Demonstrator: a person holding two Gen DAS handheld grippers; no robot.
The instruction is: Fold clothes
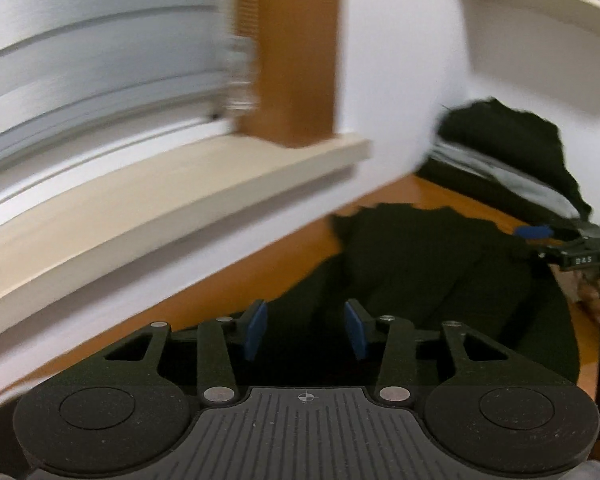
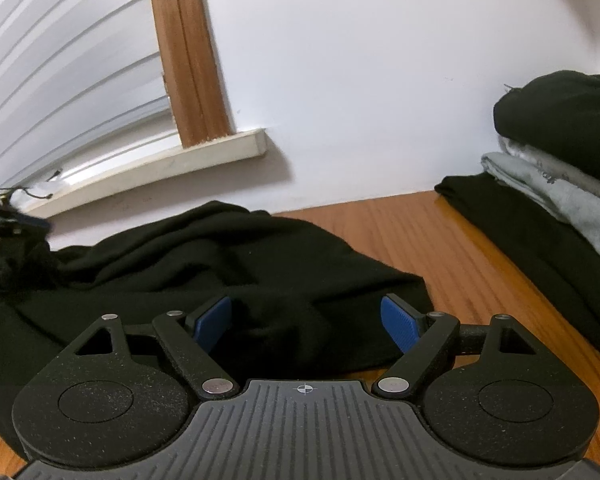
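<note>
**Both grippers released over the black garment on the worktop**

We are holding the left gripper (image 1: 306, 330) low over a black garment (image 1: 420, 272) that is lying rumpled on the wooden worktop (image 1: 236, 288). In the left wrist view its blue pads (image 1: 256, 330) are standing apart with dark cloth showing in the gap behind them, so it is released and gripping nothing. The view is blurring across the upper left of the frame, where a window sill (image 1: 172, 204) and a brown window frame (image 1: 296, 52) are smearing against the white wall (image 1: 396, 60).

We are keeping the right gripper (image 2: 308, 324) released as well: in the right wrist view its blue pads (image 2: 400, 324) are spread wide, with the black garment (image 2: 236, 272) filling the middle and lower left of the frame beneath and ahead of them. We cannot tell whether either pad is touching the cloth. The garment's right edge is ending near the right pad, with bare worktop (image 2: 452, 248) beyond it.

At the right edge of the right wrist view a stack of folded clothes (image 2: 560, 184) is sitting on the worktop, well apart from the garment: black on top, grey layers in the middle, black at the bottom. The same stack (image 1: 512, 160) is showing at the upper right of the left wrist view, with the right gripper (image 1: 556, 236) just below it at the right edge, and a hand (image 1: 592, 296) behind.
</note>
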